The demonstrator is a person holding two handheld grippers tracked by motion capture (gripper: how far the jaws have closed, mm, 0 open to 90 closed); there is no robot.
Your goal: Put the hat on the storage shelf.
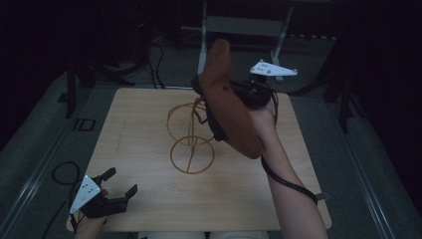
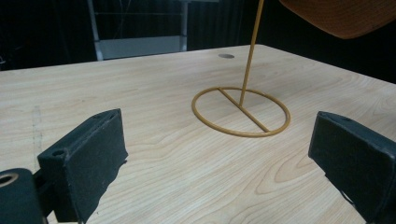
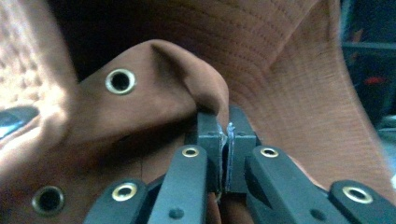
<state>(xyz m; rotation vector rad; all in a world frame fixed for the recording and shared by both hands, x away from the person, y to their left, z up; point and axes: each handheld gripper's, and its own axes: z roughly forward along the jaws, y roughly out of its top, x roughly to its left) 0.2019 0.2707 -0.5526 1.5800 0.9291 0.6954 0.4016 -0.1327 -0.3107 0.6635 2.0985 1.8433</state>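
The right hand-held gripper (image 1: 249,94) is clamped on a fold of the brown hat (image 1: 231,107), its jaws pinched together on the fabric near a brass eyelet (image 3: 120,81), and holds the hat in the air above the far middle of the tabletop (image 1: 149,199), just right of the wire hat stand (image 1: 191,139). The left hand-held gripper (image 1: 117,184) rests low at the near left corner with its jaws wide apart and nothing between them.

The likely trouble is the grip itself: only a thin pinch of cloth is held, so the hat could slide out (it hangs heavy below the jaws). The floppy brim could also catch the stand's upper ring (image 1: 185,119) and tip the light frame, since nothing steadies its base ring (image 2: 240,112).

Around the tabletop lie dark floor, cables and a grey frame (image 1: 244,25) at the far side. The right gripper's own cable (image 1: 283,181) trails near the stand.
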